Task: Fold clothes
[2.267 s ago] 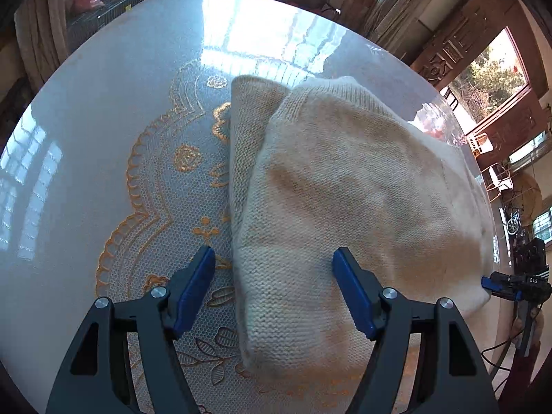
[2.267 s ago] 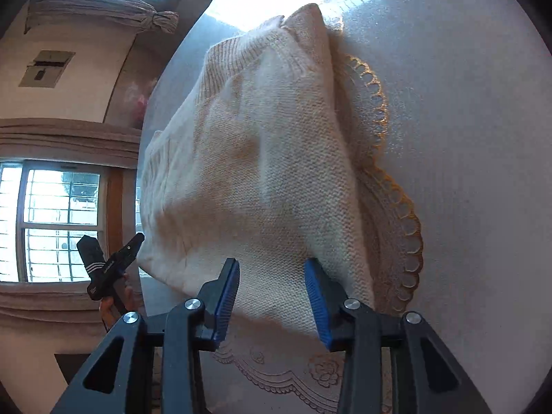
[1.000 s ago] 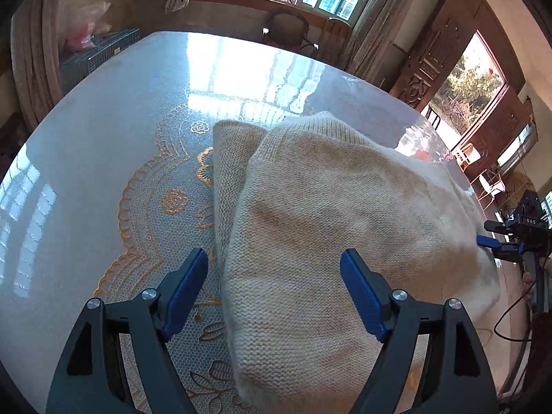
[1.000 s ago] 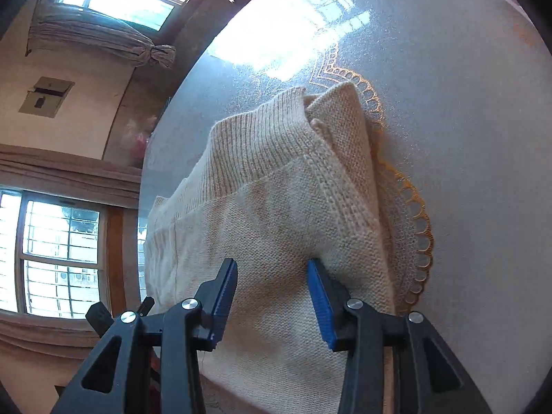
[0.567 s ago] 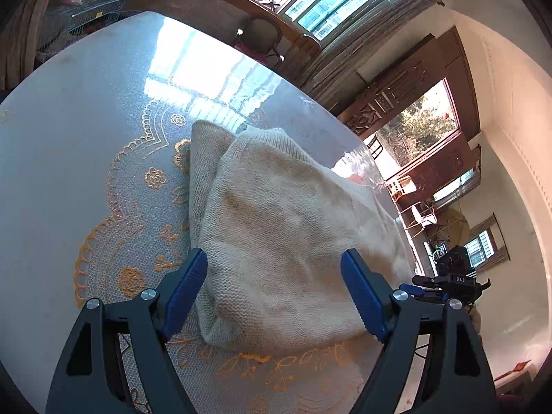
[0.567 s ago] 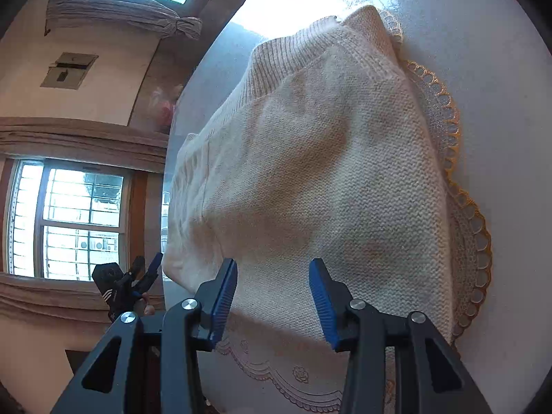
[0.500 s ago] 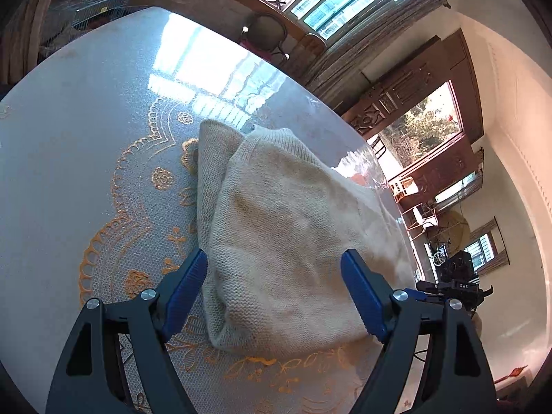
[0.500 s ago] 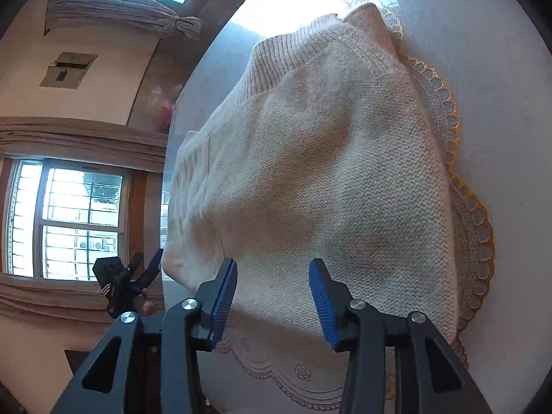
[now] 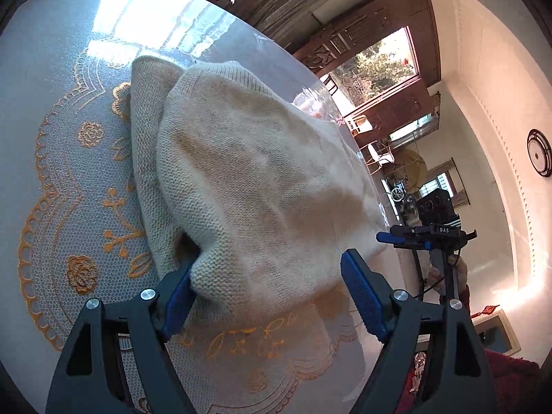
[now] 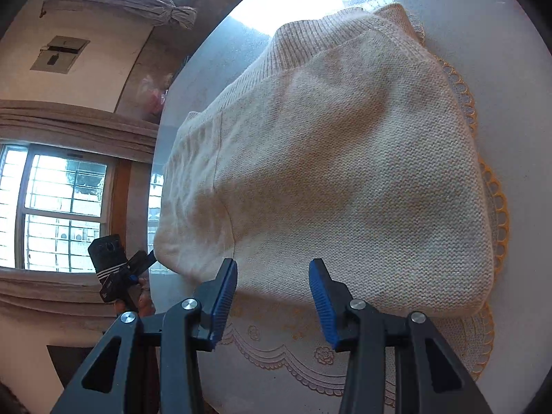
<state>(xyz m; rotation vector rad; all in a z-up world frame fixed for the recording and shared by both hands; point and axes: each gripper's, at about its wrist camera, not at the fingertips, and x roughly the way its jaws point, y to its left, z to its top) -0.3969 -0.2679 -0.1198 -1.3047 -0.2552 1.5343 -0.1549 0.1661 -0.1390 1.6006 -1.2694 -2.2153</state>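
1. Blue pads come first in my left wrist view: the left gripper (image 9: 267,293) stands wide, its jaws straddling the near end of the sweater (image 9: 248,186). The left pad touches the corner of the knit where a fold bulges over it, while the right pad stands clear of the cloth. I read that as released, gripping nothing; the wide stance suits taking a thick folded edge.

2. My right gripper (image 10: 272,296) is parted about halfway and holds nothing. Both pads sit just short of the sweater's near edge, over the lace. I judge I have it poised there to tidy or pinch that edge.

3. Under both tools lies the lace doily (image 9: 79,227) with its orange embroidery, spread on the table (image 9: 45,51). It gives the garment a clean central spot, which I take to be why the folding is done on it.

4. The sweater lies on the doily as a compact stacked bundle, with a ribbed layer peeking out along one side. Folding looks nearly complete to me; the loose near corner is what remains to square up.

5. Farther off, each camera catches the other tool at the table's far edge, with a hand (image 10: 138,302) on its handle. Beyond that are windows and a carved wooden door (image 9: 372,48).
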